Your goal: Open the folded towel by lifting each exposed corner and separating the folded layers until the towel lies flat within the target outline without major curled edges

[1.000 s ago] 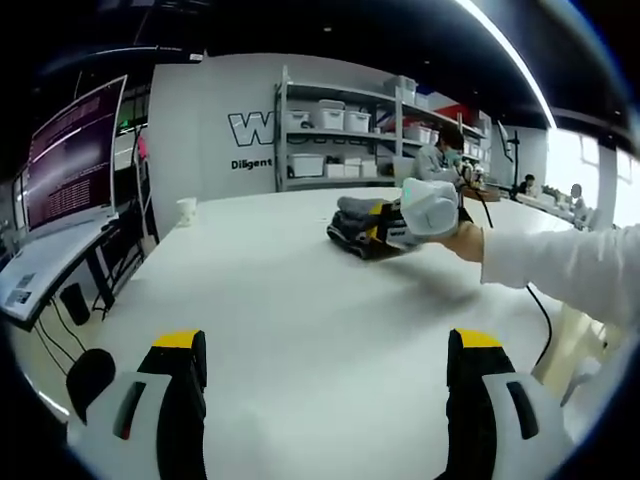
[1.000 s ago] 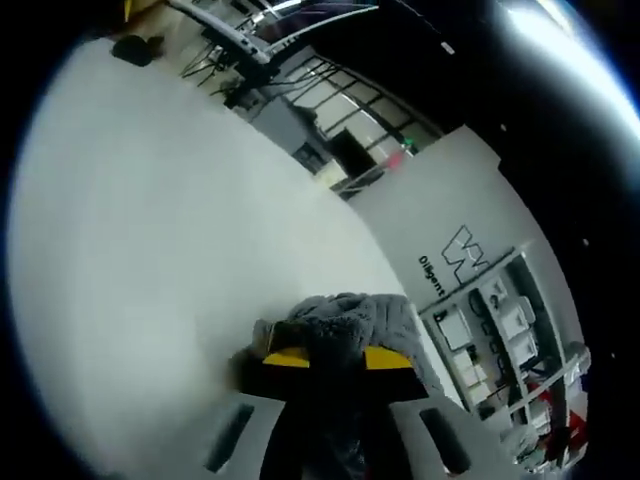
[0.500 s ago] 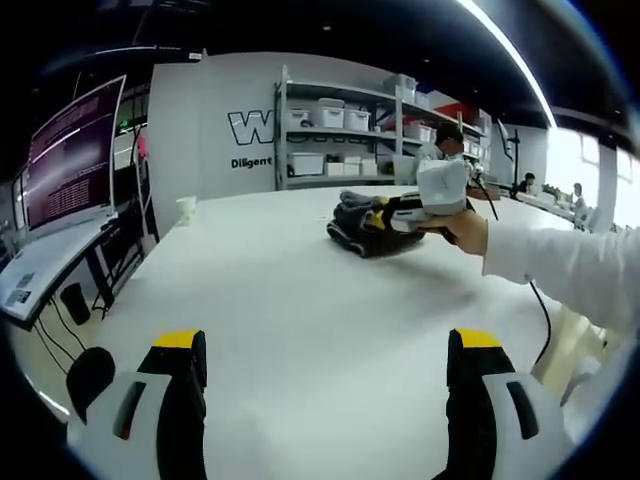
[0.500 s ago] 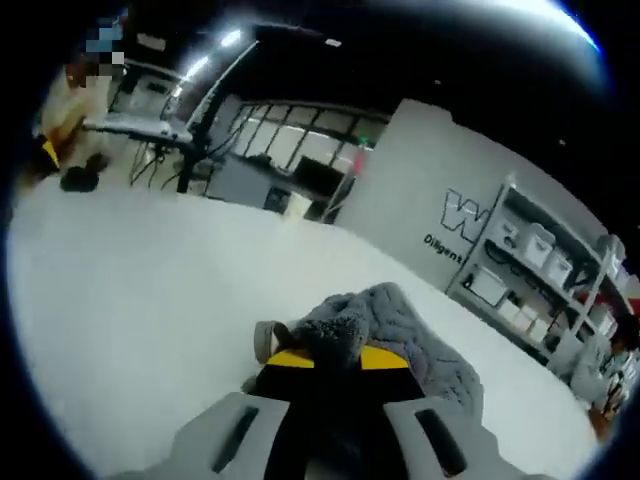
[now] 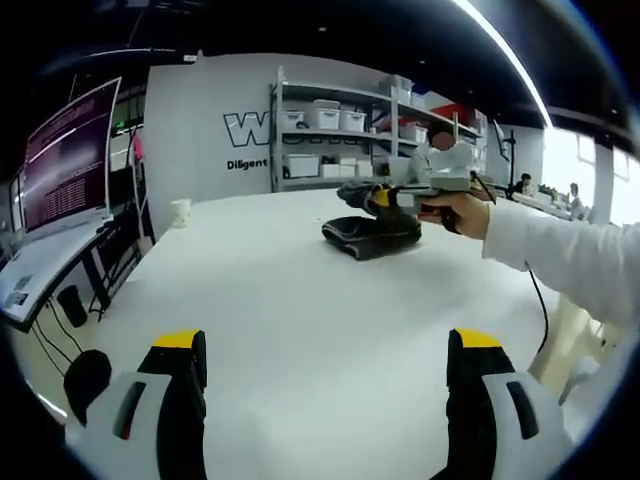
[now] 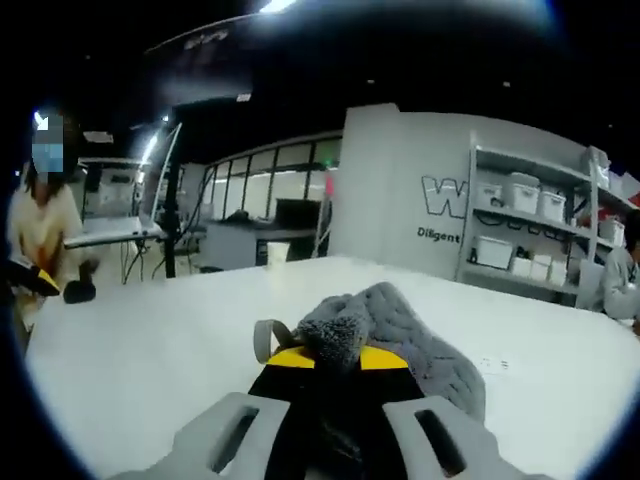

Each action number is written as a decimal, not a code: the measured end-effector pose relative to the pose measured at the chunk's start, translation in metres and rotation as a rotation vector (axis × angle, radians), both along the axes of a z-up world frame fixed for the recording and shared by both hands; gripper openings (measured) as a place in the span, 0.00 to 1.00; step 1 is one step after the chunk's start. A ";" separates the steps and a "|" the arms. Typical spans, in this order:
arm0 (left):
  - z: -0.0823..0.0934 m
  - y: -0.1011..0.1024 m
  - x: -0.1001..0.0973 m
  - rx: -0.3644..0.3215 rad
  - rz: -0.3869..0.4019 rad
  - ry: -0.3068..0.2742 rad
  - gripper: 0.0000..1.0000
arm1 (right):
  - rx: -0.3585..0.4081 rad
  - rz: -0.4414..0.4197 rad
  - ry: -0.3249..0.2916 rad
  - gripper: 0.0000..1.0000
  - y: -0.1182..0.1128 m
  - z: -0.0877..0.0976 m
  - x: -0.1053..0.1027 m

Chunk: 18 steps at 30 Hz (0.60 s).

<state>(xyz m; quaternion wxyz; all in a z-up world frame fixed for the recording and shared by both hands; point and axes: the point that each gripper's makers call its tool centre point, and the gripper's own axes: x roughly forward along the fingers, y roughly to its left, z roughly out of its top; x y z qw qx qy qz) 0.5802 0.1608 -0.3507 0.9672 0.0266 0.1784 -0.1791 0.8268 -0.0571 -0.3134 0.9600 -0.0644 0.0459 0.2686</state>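
While the big white table (image 5: 300, 330) carries everything, the dark grey knitted folded towel (image 5: 372, 232) sits far across it, toward the metal shelving rack with white bins (image 5: 330, 130). Right gripper (image 6: 335, 362), yellow-tipped, has its jaws pinched together on a bunched towel corner, likely gripped there so the top layer can peel off the fold. Left gripper (image 5: 325, 345) hangs low over bare tabletop, jaws wide apart, well short of the towel, probably waiting to take another corner. Small white cup (image 5: 181, 211) stands near the far edge.
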 end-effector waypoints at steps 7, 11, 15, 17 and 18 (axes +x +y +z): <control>-0.001 0.003 -0.001 0.001 0.005 0.003 0.99 | 0.053 -0.024 -0.006 0.05 -0.017 0.015 0.007; -0.002 0.005 -0.001 0.000 0.008 0.008 0.99 | 0.087 -0.057 -0.014 0.05 -0.031 0.022 0.012; -0.001 0.008 -0.001 -0.002 0.015 0.005 0.99 | 0.107 -0.088 -0.025 0.05 -0.046 0.028 0.015; -0.001 0.010 -0.001 -0.005 0.023 0.004 0.99 | 0.111 -0.098 -0.027 0.05 -0.052 0.030 0.016; -0.002 0.010 -0.001 -0.004 0.024 0.005 0.99 | 0.112 -0.105 -0.026 0.05 -0.056 0.030 0.016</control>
